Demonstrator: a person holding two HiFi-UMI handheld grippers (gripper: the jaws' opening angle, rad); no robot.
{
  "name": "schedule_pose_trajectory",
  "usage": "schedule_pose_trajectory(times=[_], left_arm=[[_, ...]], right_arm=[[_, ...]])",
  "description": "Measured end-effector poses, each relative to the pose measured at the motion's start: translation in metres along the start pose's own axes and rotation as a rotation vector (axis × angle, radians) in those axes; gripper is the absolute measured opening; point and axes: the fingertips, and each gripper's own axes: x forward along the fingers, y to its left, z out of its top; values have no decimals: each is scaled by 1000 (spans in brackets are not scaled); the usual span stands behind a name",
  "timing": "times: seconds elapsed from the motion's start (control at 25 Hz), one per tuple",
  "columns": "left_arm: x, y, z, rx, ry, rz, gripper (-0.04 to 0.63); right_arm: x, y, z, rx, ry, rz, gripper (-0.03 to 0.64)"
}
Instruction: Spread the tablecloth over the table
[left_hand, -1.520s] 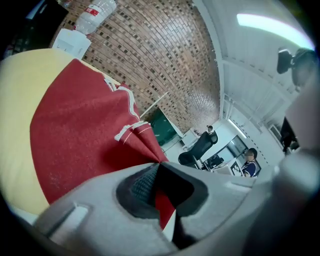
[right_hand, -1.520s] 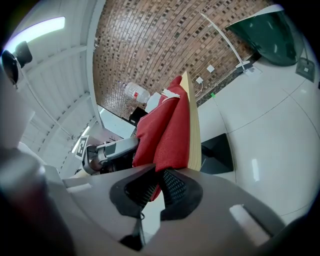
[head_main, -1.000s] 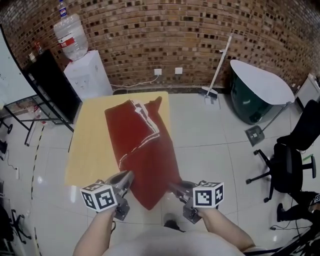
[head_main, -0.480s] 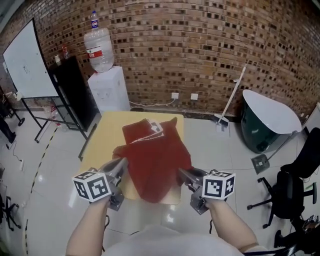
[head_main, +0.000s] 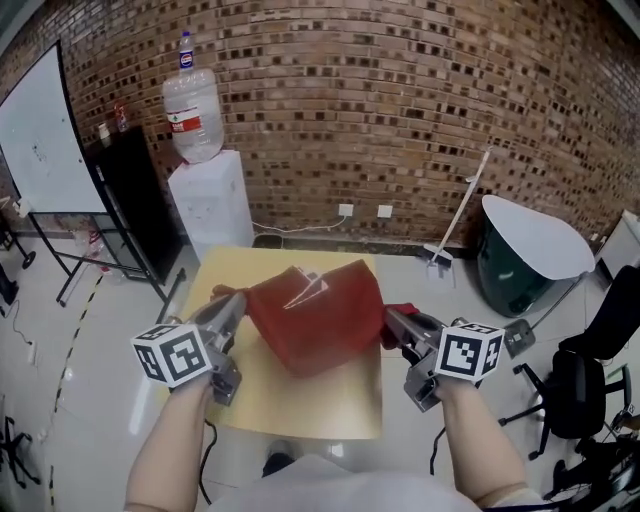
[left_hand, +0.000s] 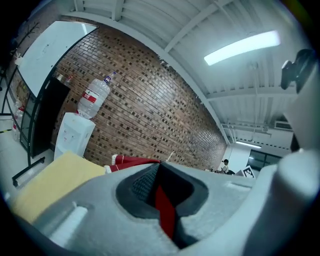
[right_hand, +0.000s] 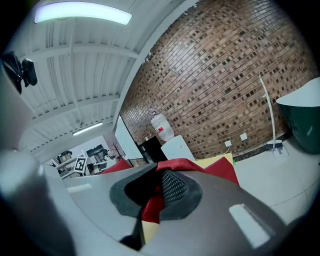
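A dark red tablecloth (head_main: 318, 318) with a white-trimmed edge hangs bunched in the air over the yellow table (head_main: 318, 404). My left gripper (head_main: 238, 300) is shut on its left corner, and my right gripper (head_main: 392, 317) is shut on its right corner. Red cloth (left_hand: 165, 210) shows pinched between the left jaws in the left gripper view. In the right gripper view red cloth (right_hand: 152, 206) sits between the jaws and more tablecloth (right_hand: 220, 170) lies beyond them. Both grippers are held above the table's near half.
A white water dispenser (head_main: 210, 205) with a bottle stands behind the table against the brick wall. A whiteboard (head_main: 40, 145) and black cabinet (head_main: 130, 205) are at the left. A dark tub with white lid (head_main: 530, 255), a broom (head_main: 455, 215) and an office chair (head_main: 590, 370) are at the right.
Both grippers have risen and moved out over the table, lifting the tablecloth off its surface. The cloth hung over the near edge before; now it is gathered in the air between them.
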Motion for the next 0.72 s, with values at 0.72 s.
schedule_pose_trajectory(times=[0.72], left_arm=[[122, 97, 219, 91, -51, -141, 6]], right_arm=[[133, 0, 219, -128, -227, -213, 5]])
